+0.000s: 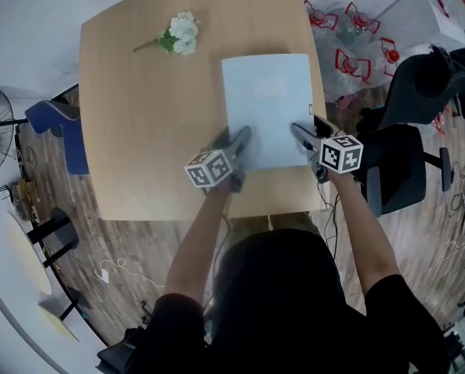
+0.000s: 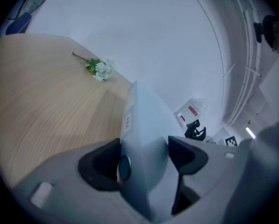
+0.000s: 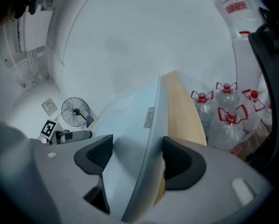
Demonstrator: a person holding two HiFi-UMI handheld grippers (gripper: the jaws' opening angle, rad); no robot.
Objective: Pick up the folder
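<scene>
Over table [image 1: 139, 131], folder [image 1: 267, 104] clamped in left gripper [image 1: 243, 136], right gripper [image 1: 297, 130] jaws.

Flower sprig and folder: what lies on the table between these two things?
Nothing. In the head view, only bare wooden table lies between the flower sprig and the folder. The left gripper view shows the same bare stretch.

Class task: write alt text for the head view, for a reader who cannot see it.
Seen from above, a person grips the near end of a pale blue folder with the left tongs and right tongs at a wooden table. A sprig of white flowers lies at the table's far side.
</scene>
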